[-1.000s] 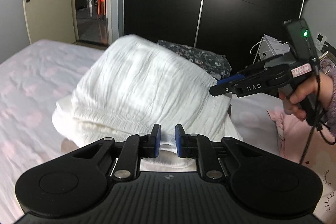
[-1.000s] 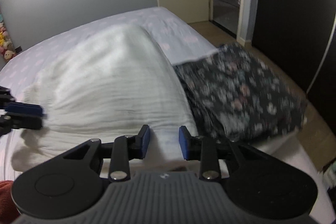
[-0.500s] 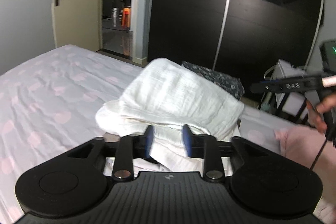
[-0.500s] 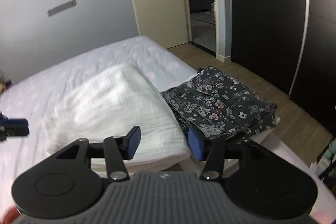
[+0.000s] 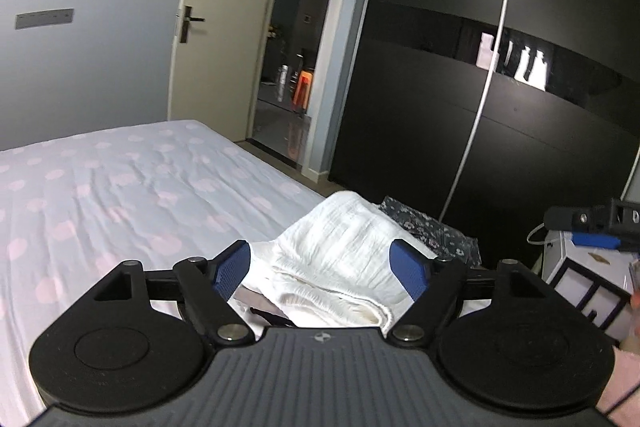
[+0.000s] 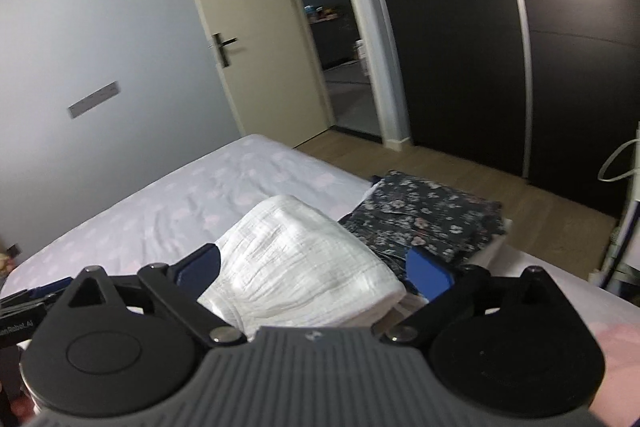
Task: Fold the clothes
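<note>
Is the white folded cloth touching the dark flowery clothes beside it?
Touching. In the right wrist view the white cloth lies against the flowery clothes, its edge overlapping them with no bedsheet visible between.

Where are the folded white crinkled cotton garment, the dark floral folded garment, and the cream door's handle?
folded white crinkled cotton garment (image 6: pixel 304 259): right wrist view, its top face.
dark floral folded garment (image 6: pixel 428 215): right wrist view, middle of its top layer.
cream door's handle (image 5: pixel 190 23): left wrist view, its dark backplate.

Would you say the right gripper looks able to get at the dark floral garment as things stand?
Probably yes. The right gripper is open and holds nothing, and the dark floral garment lies uncovered beside the folded white garment, just beyond its right finger.
</note>
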`<state>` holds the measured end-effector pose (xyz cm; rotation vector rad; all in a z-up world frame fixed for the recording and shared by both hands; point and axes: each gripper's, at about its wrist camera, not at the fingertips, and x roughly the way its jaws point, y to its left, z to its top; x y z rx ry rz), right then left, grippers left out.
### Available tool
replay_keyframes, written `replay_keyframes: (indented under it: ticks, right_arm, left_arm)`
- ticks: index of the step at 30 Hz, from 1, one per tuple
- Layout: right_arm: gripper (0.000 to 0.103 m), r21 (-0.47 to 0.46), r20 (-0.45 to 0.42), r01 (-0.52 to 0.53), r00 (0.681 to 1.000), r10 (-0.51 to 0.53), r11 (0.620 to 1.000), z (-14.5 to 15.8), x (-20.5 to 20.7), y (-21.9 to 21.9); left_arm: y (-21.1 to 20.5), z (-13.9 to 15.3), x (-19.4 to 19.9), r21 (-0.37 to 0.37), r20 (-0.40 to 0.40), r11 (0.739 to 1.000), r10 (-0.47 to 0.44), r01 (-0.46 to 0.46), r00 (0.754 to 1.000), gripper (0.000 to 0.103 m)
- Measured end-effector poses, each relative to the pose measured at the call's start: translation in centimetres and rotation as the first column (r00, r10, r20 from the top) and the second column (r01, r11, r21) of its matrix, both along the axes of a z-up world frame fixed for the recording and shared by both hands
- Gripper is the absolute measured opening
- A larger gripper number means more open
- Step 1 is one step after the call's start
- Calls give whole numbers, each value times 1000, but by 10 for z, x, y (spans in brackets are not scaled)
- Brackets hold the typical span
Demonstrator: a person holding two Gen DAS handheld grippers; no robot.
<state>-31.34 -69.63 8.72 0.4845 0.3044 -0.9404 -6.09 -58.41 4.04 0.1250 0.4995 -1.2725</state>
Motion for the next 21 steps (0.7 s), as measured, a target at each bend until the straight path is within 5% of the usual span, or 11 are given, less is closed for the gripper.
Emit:
replay_keyframes:
  ticks: [12, 21]
  right_arm:
    - [102, -169, -13, -20, 1000, 18, 985, -15, 6, 98]
    - [102, -136, -29, 45, 998, -49, 990, -44, 17, 119]
  left_arm:
    - [42, 6, -28, -52, 87, 995, 95, -90, 992, 83]
    - [58, -6, -36, -7, 120, 988, 153, -153, 981, 84]
